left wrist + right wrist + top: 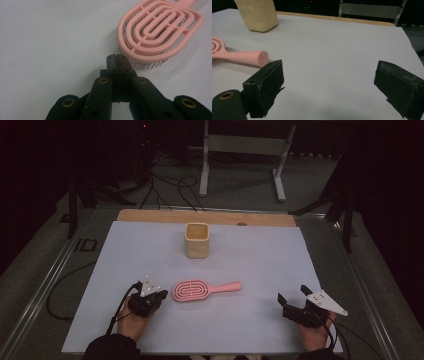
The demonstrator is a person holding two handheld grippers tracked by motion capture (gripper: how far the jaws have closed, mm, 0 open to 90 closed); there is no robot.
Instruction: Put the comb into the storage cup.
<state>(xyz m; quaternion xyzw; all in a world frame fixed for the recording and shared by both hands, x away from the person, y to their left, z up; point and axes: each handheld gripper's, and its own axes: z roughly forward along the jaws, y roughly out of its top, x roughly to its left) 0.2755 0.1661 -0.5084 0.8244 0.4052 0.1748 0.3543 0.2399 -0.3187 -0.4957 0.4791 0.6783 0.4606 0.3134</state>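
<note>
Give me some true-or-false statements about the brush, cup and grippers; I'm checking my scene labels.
1. The brush lies flat on the table, bristles down. True.
2. The left gripper is wide open. False: its jaws are pressed together, just short of the brush head.
3. The right gripper holds the brush handle. False: it is open and empty, off to the right of the handle's end.
4. The cup stands upright, farther from the person than the brush. True.
5. The brush is inside the cup. False: it lies on the sheet, apart from the cup.
</note>
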